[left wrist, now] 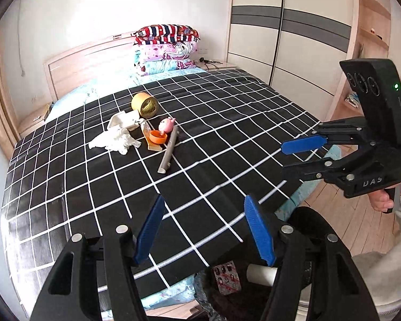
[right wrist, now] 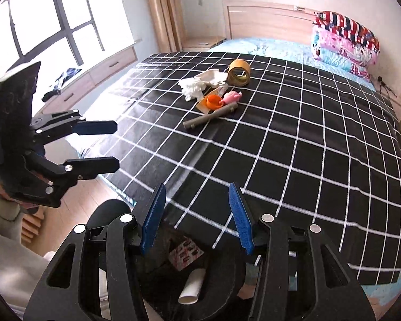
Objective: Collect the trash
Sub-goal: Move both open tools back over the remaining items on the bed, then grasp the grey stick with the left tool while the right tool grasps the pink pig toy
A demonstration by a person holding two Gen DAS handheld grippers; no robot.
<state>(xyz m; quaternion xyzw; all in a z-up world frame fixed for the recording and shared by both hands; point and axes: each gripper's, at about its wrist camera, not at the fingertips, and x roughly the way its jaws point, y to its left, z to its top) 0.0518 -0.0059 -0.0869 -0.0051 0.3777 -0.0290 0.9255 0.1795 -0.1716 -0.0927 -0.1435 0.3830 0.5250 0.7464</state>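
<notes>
Hovering apart and empty, the left tool (left wrist: 205, 230) and right tool (right wrist: 197, 219) overlook crumpled tissue (left wrist: 115, 140) on the bed (left wrist: 227, 123).

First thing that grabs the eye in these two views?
The black grid blanket over the bed, with a small heap of litter mid-bed: tape roll, crumpled tissue, orange cap, pink toy, grey tube. Nearer, both grippers, left and right, hang open and empty above a dark bin at the bed's foot.

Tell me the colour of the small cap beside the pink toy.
Orange cap; clearest in the left wrist view.
</notes>
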